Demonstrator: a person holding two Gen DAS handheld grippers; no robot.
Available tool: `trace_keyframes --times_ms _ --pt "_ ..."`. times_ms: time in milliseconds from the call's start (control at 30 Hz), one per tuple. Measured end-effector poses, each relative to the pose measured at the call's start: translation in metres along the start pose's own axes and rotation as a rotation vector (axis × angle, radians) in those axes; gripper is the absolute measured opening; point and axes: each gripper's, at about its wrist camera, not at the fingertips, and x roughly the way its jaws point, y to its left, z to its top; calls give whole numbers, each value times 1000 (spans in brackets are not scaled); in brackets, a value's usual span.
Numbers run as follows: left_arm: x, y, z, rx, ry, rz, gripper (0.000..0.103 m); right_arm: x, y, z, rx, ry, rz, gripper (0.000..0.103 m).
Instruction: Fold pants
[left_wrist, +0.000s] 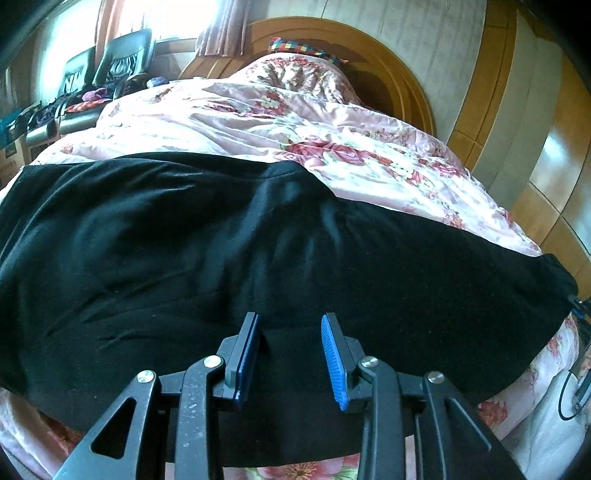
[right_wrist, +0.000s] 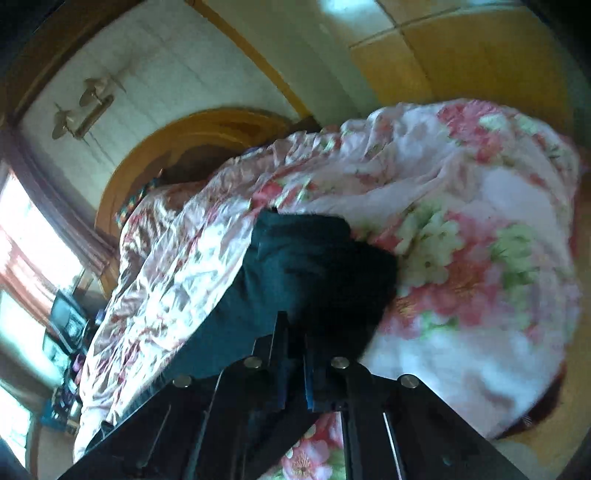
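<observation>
Now the black pants (left_wrist: 221, 240), spread across the floral quilt (left_wrist: 295, 110), are being approached by the wide-open left gripper (left_wrist: 290, 354) while being pinched by the narrowed right gripper (right_wrist: 293, 354), where thin slippery fabric risks being dropped.

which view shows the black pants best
The left wrist view: the black pants spread wide across the floral quilt, sharp, with the open left tool over their near edge. The right wrist view is blurred and shows only one end of the pants, at the right tool.
</observation>
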Motion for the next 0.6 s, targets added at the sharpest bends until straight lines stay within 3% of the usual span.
trace_keyframes --times_ms 167,267,300,333,400,600 --pt "1 0 0 3 0 5 35 18 -7 -5 3 83 -85 7" --pt "1 1 0 3 -1 2 35 12 1 -5 -30 55 -119 16" --pt "1 1 0 0 0 1 35 6 4 -7 -58 32 -142 29" --pt "1 2 0 -3 0 0 35 1 7 -9 -78 5 -157 52" --pt "1 2 0 -4 -2 1 35 -6 5 -8 -74 -23 -162 71" --pt "-2 5 1 -20 -12 11 35 8 -9 -3 10 32 -74 71"
